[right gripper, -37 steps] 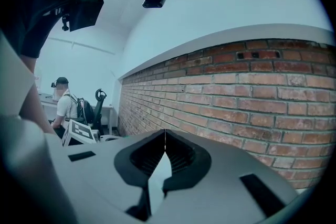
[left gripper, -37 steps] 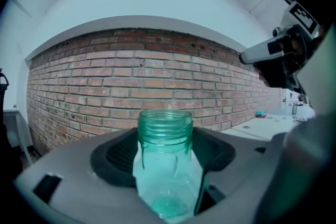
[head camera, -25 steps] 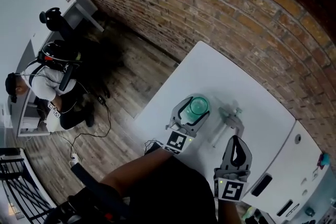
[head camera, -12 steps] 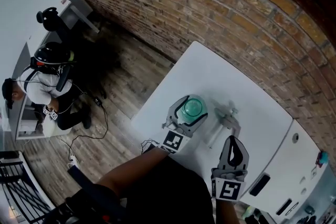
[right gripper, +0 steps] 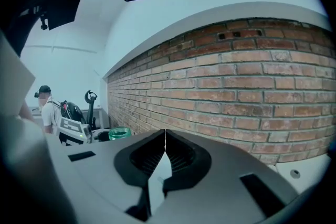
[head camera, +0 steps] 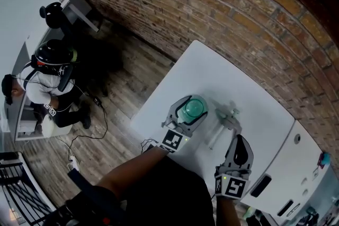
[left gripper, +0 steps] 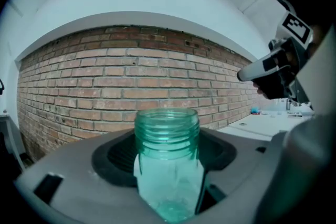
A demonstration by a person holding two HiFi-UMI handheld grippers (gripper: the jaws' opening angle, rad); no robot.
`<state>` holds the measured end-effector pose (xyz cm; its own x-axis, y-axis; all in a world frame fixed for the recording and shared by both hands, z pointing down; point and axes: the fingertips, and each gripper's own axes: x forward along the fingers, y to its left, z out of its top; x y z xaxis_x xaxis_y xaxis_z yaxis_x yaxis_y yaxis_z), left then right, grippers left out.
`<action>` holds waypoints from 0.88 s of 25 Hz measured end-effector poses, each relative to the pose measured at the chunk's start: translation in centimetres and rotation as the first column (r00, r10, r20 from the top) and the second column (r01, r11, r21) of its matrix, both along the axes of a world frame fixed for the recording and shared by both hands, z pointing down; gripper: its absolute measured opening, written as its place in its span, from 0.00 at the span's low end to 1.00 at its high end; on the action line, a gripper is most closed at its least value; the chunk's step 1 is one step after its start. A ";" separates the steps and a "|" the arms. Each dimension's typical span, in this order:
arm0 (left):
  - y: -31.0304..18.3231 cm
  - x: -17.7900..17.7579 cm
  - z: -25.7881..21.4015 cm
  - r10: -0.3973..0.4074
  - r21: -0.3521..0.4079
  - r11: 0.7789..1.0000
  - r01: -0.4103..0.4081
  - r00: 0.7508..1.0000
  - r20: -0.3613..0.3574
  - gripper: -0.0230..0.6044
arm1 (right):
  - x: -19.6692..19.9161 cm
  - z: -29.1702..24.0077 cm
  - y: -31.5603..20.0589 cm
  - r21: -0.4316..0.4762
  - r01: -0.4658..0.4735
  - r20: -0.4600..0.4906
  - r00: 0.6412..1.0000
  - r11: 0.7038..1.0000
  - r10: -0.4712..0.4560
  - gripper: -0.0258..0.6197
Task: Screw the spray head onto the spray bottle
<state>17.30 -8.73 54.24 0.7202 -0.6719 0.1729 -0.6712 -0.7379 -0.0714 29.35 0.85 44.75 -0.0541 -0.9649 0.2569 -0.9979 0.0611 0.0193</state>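
The left claw stands wide around the teal spray bottle; its jaws have just been closing, and both pads lie against the bottle's sides. The bottle is upright with its threaded neck open and uncapped. Its base is cut off below the jaws, so I cannot tell whether it rests on the white counter.

The right claw is pressed together with nothing in it. Just beyond its tip the pale spray head lies on the counter, beside the bottle but apart from it. Its thin dip tube trails back toward the person. The head's details are too small to make out.

A dark sleeve covers the counter's near edge. A white unit adjoins the counter on the right. A brick wall runs behind, and another person sits on the wooden floor, well away.
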 end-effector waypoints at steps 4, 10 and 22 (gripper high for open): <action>0.0 0.1 0.1 0.021 -0.008 1.000 -0.021 1.000 0.000 0.55 | 1.4 1.4 -0.8 -0.031 -0.041 0.029 0.999 0.999 0.042 0.05; 0.2 0.2 0.3 0.044 -0.012 0.999 -0.044 0.999 0.001 0.55 | 2.1 4.9 -1.4 -0.138 -0.049 0.087 0.994 0.989 0.061 0.05; 0.2 0.2 0.3 0.042 0.018 0.999 -0.042 0.999 0.004 0.55 | 3.8 10.0 -2.9 -0.320 -0.067 0.109 0.988 0.945 0.108 0.18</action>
